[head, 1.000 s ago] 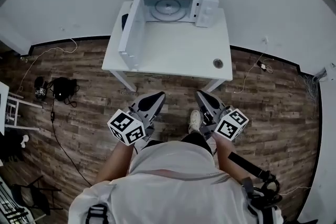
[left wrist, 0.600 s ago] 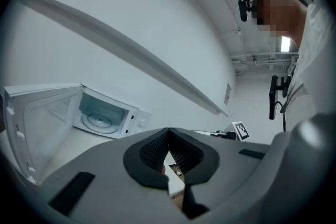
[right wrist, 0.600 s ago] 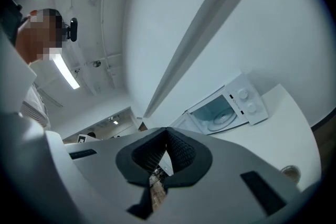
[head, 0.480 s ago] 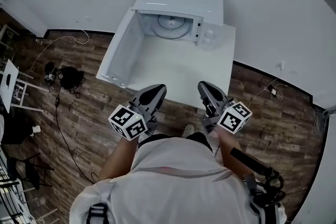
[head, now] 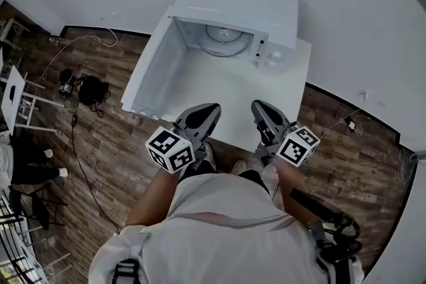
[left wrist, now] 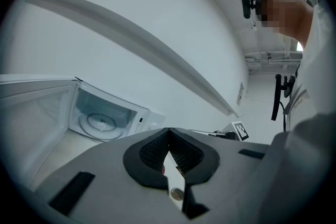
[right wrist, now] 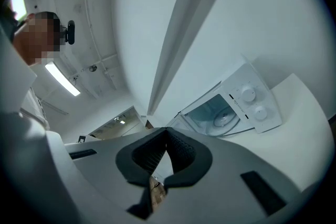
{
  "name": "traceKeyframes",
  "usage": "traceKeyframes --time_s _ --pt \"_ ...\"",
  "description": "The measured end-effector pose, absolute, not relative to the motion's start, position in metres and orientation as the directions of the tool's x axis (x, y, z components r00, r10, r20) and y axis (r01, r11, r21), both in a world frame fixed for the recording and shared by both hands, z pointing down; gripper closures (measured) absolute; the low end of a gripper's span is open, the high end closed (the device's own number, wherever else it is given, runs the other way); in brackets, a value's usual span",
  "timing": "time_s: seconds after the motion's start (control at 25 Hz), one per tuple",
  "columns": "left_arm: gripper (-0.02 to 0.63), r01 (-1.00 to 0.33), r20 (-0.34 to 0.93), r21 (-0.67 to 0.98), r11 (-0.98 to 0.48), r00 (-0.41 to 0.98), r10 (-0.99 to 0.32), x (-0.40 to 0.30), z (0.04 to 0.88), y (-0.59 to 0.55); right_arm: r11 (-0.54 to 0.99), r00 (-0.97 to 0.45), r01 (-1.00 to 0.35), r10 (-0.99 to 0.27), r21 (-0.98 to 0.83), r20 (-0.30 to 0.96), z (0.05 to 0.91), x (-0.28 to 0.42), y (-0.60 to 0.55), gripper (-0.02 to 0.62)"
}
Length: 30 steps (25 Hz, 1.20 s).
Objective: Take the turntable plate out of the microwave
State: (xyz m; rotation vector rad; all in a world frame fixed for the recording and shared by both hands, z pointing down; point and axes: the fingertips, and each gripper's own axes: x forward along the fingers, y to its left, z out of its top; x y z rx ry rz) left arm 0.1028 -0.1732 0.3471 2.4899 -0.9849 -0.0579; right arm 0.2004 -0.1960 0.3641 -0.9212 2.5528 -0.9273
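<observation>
A white microwave [head: 249, 6] stands at the back of a white table [head: 219, 103], its door [head: 150, 70] swung wide open to the left. Inside lies the round glass turntable plate [head: 226, 40], also visible as the plate [left wrist: 100, 123] in the left gripper view and the plate [right wrist: 223, 119] in the right gripper view. My left gripper [head: 208, 110] and right gripper [head: 258, 108] hover side by side over the table's near edge, both shut and empty, well short of the microwave.
Wooden floor surrounds the table. Black cables and a bag [head: 90, 90] lie on the floor at left, beside white furniture [head: 16, 100]. Another cable [head: 353, 120] trails at right. The microwave's two dials [right wrist: 252, 102] sit right of its cavity.
The person has walked up to the table. The microwave looms larger and both grippers have come from above the floor to above the table's near edge, still shut.
</observation>
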Motion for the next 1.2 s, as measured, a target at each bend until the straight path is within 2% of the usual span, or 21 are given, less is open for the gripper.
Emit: traceKeyframes --time_s 0.28,0.52,0.76,0.92,1.12,1.2 --pt "0.598 -0.618 0.104 0.386 -0.684 0.766 -0.634 0.083 0.351 -0.226 0.540 -0.708 -0.525 -0.706 -0.658 -0.014 0.364 0.179 -0.242 0.592" --pt "0.598 -0.653 0.121 0.434 -0.620 0.724 -0.679 0.048 0.377 -0.268 0.506 -0.690 -0.543 -0.724 -0.671 0.012 0.379 0.160 -0.273 0.592" --pt "0.598 -0.620 0.124 0.602 -0.503 0.695 -0.708 0.056 0.426 -0.303 0.394 -0.671 -0.443 -0.741 -0.805 0.006 0.426 0.158 -0.316 0.592" --pt "0.598 -0.545 0.130 0.751 -0.374 0.676 -0.725 0.063 0.467 -0.336 0.328 -0.660 -0.369 -0.751 -0.870 -0.003 0.460 0.157 -0.350 0.592" --pt "0.593 -0.444 0.180 0.882 -0.160 0.629 -0.756 0.056 0.523 -0.371 0.115 -0.596 -0.255 -0.801 -0.960 0.062 0.523 0.161 -0.378 0.537" --pt "0.557 -0.385 0.180 0.918 -0.095 0.619 -0.765 0.055 0.540 -0.381 0.062 -0.585 -0.229 -0.807 -0.971 0.087 0.540 0.160 -0.387 0.518"
